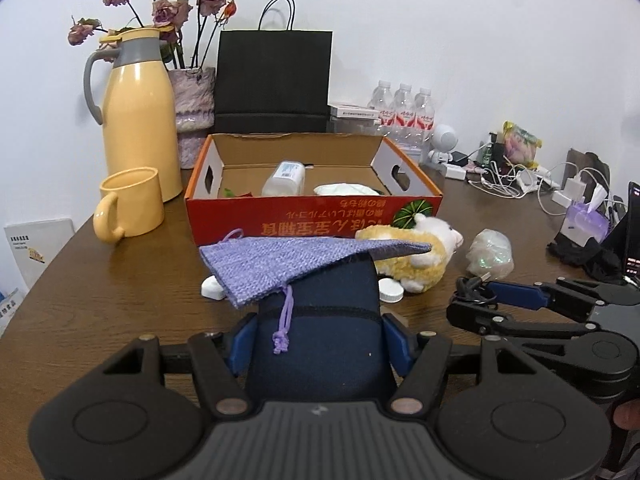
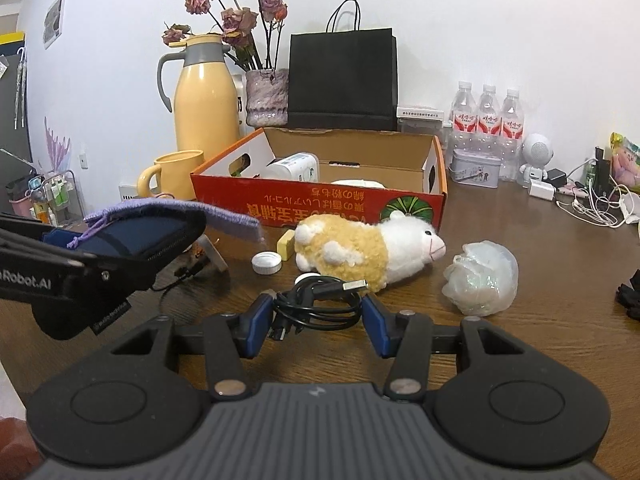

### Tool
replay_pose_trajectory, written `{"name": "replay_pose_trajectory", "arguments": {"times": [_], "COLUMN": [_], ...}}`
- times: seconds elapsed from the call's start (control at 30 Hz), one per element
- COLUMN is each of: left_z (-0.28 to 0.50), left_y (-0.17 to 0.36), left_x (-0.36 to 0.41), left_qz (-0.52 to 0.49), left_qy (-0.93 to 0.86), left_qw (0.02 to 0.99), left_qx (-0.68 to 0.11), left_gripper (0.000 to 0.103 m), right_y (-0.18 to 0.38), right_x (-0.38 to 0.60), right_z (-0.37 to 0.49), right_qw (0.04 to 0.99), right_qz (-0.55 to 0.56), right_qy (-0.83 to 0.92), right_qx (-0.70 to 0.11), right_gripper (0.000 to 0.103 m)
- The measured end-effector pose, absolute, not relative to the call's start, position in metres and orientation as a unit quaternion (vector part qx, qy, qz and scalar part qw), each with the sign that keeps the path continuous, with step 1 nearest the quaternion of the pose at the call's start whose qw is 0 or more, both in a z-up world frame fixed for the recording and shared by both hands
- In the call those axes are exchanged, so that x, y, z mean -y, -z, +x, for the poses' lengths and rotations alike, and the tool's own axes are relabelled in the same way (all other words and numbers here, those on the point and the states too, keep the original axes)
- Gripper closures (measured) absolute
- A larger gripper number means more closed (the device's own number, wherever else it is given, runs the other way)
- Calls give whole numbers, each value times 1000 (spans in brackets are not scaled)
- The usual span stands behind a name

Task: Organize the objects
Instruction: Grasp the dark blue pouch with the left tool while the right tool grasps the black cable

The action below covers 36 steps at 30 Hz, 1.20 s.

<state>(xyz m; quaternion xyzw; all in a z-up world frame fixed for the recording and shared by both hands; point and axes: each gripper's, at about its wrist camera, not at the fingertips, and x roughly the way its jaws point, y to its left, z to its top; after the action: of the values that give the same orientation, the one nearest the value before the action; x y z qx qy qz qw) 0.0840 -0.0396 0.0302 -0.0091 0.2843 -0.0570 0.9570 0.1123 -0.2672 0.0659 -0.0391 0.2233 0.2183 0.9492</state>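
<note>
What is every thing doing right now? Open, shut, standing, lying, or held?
Red cardboard box: open, things inside.
Yellow thermos jug: upright, lid shut.
Yellow mug: upright.
Fluffy toy sheep: lying on its side.
Dark blue zip case: held between left fingers, purple knitted pouch draped over it.
Black coiled cable: between right fingers.

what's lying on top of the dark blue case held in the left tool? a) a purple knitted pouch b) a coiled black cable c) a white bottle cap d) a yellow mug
a: the left wrist view shows the purple knitted pouch draped over the dark blue case clamped in the left tool, its drawstring hanging down, while the coiled black cable sits in the right tool.
</note>
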Motion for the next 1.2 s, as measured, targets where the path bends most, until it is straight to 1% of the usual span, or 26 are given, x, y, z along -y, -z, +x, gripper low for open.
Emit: {"name": "replay_pose_trajectory", "arguments": {"times": [0.47,0.77,0.9,1.2], "left_z": [92,90,89,81], "left_y": [9,20,19,9], "left_x": [50,45,37,10], "left_qz": [26,34,28,3], "left_qy": [69,78,81,53], "left_qw": [940,937,938,946], "left_qx": [-332,-339,-336,-321], "left_gripper": [39,39,39,39], "right_y": [-75,-48,-43,-42], "right_x": [258,218,216,216], "right_z": [117,146,152,152], "right_qw": [949,923,915,913], "right_qz": [-32,-76,-76,-83], "right_qy": [-235,-260,-261,-259], "right_qx": [-206,-273,-299,-303], "right_gripper": [53,53,53,53]}}
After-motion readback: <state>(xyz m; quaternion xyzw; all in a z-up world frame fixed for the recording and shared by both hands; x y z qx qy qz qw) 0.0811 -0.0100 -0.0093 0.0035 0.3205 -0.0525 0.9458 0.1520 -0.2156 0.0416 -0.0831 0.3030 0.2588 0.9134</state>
